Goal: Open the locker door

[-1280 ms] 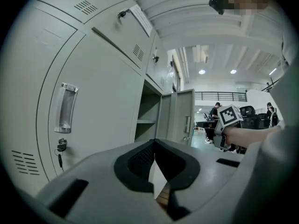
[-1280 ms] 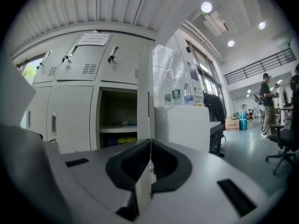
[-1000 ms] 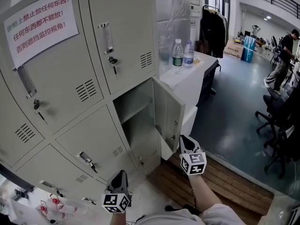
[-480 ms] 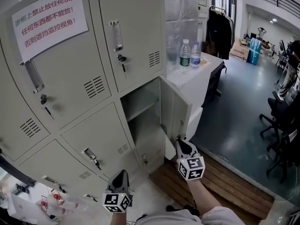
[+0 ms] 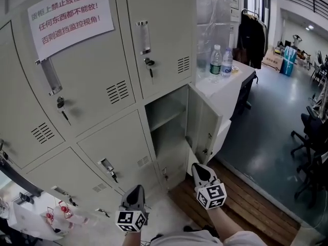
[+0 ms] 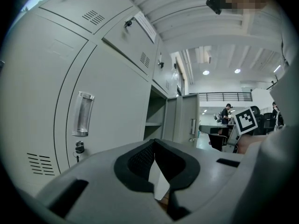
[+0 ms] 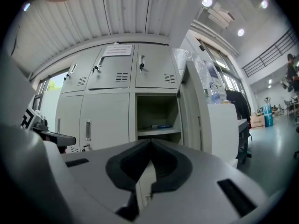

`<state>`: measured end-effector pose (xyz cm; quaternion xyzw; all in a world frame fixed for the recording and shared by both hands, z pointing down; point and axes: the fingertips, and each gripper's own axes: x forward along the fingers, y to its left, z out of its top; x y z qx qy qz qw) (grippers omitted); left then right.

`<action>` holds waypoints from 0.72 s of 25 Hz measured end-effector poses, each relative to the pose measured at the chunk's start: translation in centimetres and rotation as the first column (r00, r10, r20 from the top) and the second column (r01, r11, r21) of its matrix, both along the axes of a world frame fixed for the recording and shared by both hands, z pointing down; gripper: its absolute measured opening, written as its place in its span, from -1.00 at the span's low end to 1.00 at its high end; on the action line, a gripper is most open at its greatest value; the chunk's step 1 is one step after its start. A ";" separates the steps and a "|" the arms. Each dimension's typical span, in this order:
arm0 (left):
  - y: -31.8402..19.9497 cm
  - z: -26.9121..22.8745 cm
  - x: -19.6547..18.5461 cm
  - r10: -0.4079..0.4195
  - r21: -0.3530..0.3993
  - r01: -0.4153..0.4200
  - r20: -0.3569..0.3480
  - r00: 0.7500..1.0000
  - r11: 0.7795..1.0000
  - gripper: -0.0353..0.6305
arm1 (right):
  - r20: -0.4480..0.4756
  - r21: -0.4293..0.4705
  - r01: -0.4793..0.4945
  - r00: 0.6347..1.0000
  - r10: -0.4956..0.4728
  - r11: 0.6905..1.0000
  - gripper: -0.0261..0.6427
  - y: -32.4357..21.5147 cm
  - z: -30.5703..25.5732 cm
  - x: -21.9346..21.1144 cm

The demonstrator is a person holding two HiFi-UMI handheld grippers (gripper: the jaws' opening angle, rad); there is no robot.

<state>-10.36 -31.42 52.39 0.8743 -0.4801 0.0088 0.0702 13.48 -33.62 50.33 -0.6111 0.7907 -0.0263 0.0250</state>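
Note:
The grey locker bank fills the left of the head view. One lower compartment (image 5: 166, 129) stands open, its door (image 5: 206, 129) swung out to the right, edge-on to me. My right gripper (image 5: 198, 167) is shut and empty, just below and in front of the door's lower corner, apart from it. Further left, my left gripper (image 5: 137, 189) is also shut and empty, pointing at the closed locker beneath. From the right gripper view the open compartment (image 7: 156, 115) with its shelf lies straight ahead of the jaws, the door (image 7: 192, 111) to its right. The left gripper view shows the same door (image 6: 187, 120).
A white table (image 5: 225, 83) with two water bottles (image 5: 217, 63) stands right of the lockers. A paper notice (image 5: 69, 14) is taped on an upper door. Wooden floor boards (image 5: 251, 204) lie under the right gripper. Office chairs (image 5: 313, 137) are at far right, and red items (image 5: 56, 213) on the floor at lower left.
The right gripper has drawn down and back from the door's lower edge, which it nearly touched half a second ago. The view has shifted; the door stays open and the left gripper hardly moved.

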 end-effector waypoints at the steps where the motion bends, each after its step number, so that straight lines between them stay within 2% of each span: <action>1: 0.0 0.0 -0.1 -0.004 0.000 0.004 0.000 1.000 1.000 -0.88 | 0.008 -0.004 0.008 1.000 -0.008 1.000 -0.88 0.3 0.2 -0.4; 18: 0.7 0.0 -0.8 -0.019 0.000 0.019 -0.002 1.000 1.000 -0.88 | 0.014 -0.019 0.030 0.999 -0.030 0.999 -0.88 2.8 1.1 -2.7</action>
